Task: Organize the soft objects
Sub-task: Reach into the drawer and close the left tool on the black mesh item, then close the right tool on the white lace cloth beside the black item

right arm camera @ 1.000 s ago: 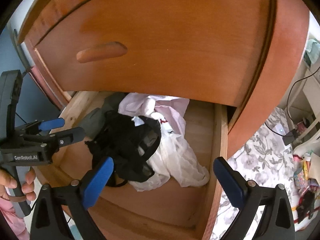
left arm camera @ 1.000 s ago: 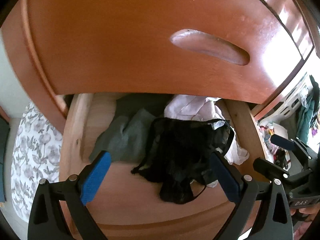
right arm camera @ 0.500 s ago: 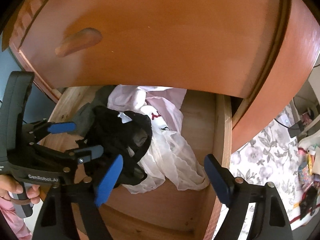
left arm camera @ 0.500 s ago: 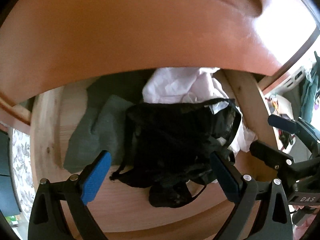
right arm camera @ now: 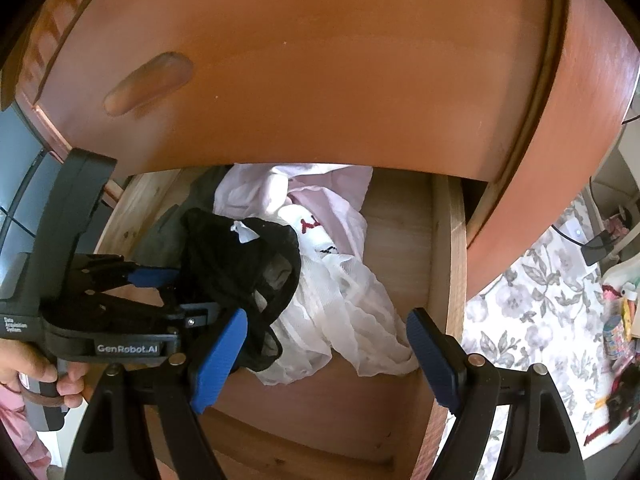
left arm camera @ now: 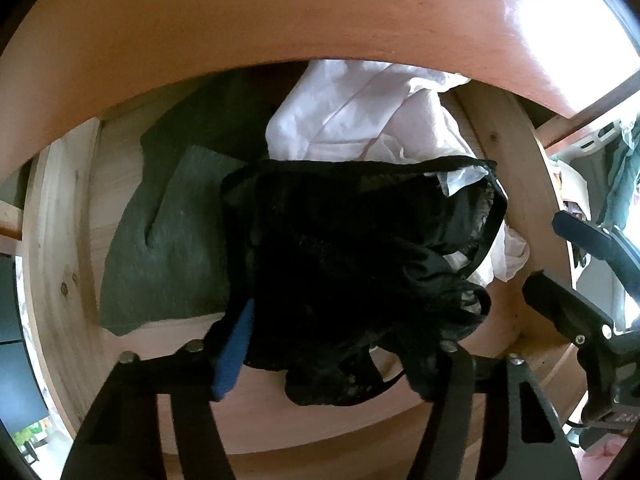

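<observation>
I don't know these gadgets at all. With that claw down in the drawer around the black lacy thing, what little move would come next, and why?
Probably finish the squeeze, then lift. The left claw is closing with the black lace garment bunched between its fingers, atop the white clothes and beside the grey cloth. The right claw hangs open, holding nothing.

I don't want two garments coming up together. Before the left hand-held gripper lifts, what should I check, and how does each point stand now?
1. Left hand-held gripper astride the black garment: ok, jaws closing with the fabric between them.
2. Firm pinch: cannot tell, right finger hidden by fabric.
3. Black garment free of the white garment: not ok, it lies over it.
4. Grey cloth outside the jaws: ok.
5. Right hand-held gripper holding nothing: ok, open above the drawer.
</observation>
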`<act>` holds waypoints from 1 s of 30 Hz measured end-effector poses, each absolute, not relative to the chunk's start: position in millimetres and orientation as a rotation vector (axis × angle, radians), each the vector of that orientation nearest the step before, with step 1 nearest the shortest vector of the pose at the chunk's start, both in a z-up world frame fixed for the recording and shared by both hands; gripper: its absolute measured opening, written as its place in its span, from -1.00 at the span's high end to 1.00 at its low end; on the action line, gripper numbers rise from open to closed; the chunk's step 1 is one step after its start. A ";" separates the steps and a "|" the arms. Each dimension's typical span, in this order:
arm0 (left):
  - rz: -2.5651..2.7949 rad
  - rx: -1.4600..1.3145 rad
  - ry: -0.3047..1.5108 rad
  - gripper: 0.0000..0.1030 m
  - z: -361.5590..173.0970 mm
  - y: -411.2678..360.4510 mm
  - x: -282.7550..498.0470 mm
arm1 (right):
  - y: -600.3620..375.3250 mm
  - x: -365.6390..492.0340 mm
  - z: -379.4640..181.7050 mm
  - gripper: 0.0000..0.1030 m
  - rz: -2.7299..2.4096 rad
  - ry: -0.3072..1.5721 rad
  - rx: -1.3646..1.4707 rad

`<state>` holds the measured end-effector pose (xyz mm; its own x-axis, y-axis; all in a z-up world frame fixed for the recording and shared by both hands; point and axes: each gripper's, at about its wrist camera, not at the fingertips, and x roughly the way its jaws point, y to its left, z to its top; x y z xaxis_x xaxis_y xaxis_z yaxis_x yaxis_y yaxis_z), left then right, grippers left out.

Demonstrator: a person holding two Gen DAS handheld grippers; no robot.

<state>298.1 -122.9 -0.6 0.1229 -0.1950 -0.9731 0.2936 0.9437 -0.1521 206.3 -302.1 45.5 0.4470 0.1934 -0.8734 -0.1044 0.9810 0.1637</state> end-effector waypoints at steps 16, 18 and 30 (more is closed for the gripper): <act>-0.368 -0.080 1.317 0.66 9.6 -88.1 276.5 | -296.7 213.1 41.1 -0.55 0.202 1.147 0.031; -0.342 -0.111 1.314 0.67 10.2 -80.2 274.8 | -292.6 215.6 37.6 -0.55 0.213 1.165 0.017; -0.325 -0.179 1.256 0.68 22.1 -50.2 261.4 | -259.8 242.9 17.8 -0.44 0.242 1.273 -0.107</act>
<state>261.4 -50.2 22.1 0.2717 -0.3372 -0.9013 0.1425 0.9404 -0.3089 242.9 -259.8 17.8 0.2719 0.1203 -0.9548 -0.2383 0.9697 0.0543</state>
